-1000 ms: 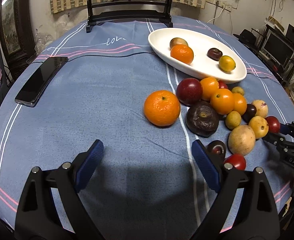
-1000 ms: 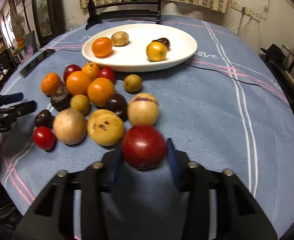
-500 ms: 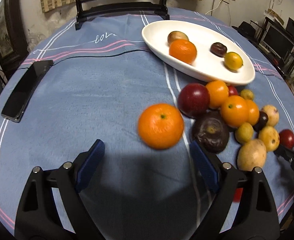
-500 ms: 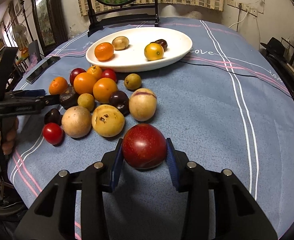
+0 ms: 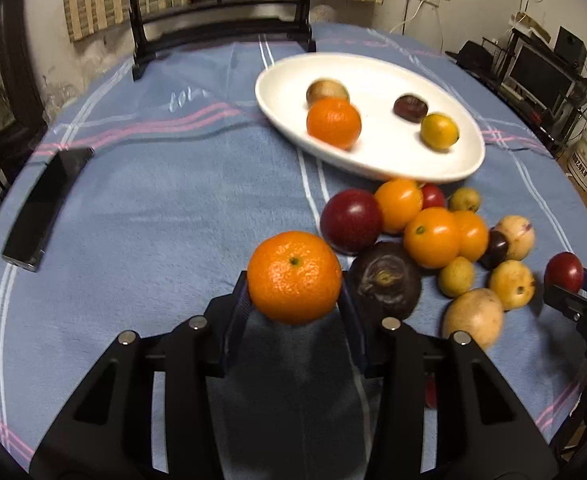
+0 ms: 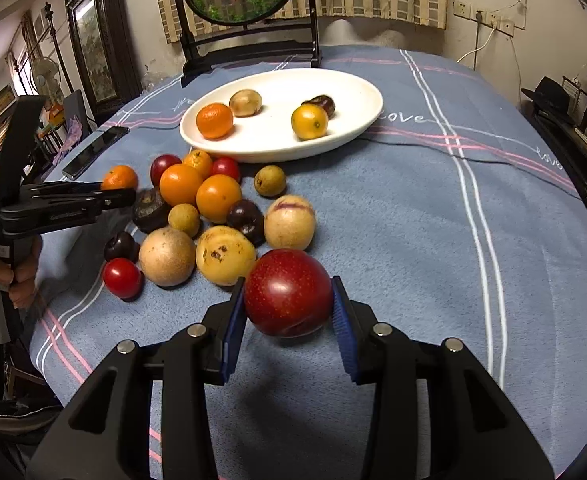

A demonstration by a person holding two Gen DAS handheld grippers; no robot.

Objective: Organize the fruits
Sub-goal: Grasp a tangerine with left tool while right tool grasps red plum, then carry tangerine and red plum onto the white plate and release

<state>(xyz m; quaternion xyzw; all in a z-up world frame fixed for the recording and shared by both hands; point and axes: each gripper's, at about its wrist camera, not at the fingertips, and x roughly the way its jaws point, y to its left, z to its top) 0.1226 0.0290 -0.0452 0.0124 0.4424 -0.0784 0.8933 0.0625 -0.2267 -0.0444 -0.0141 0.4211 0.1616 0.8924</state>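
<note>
Since a second ago: the left gripper [image 5: 294, 300], then spread wide over bare cloth, now has the big orange [image 5: 294, 277] between its blue pads; jaws closing, both pads touching the fruit's sides. The orange sat alone left of the pile; now it fills the gap between the fingers, at the pile's near-left edge, beside the wrinkled dark fruit [image 5: 385, 285]. The plate [image 5: 377, 164] appears nearer and larger than before.

Right gripper [image 6: 288, 312]: unchanged grip, pads pinching the red plum [image 6: 288, 293] on both sides. Plum appears raised off the blue tablecloth [image 6: 413, 220], a shadow under it, just in front of the yellow and tan fruits.

Pose: both grippers angle downward toward the table. In the right view the left gripper comes in from the left edge, a hand [image 6: 11, 268] wrapped round its grip, fingers pointing toward the pile. In the left view the right gripper's tip shows at the far right edge with the plum.

White plate holds four fruits: one orange, one tan, one dark, one yellow. Phone [image 5: 45, 208] lies well left of the pile.
</note>
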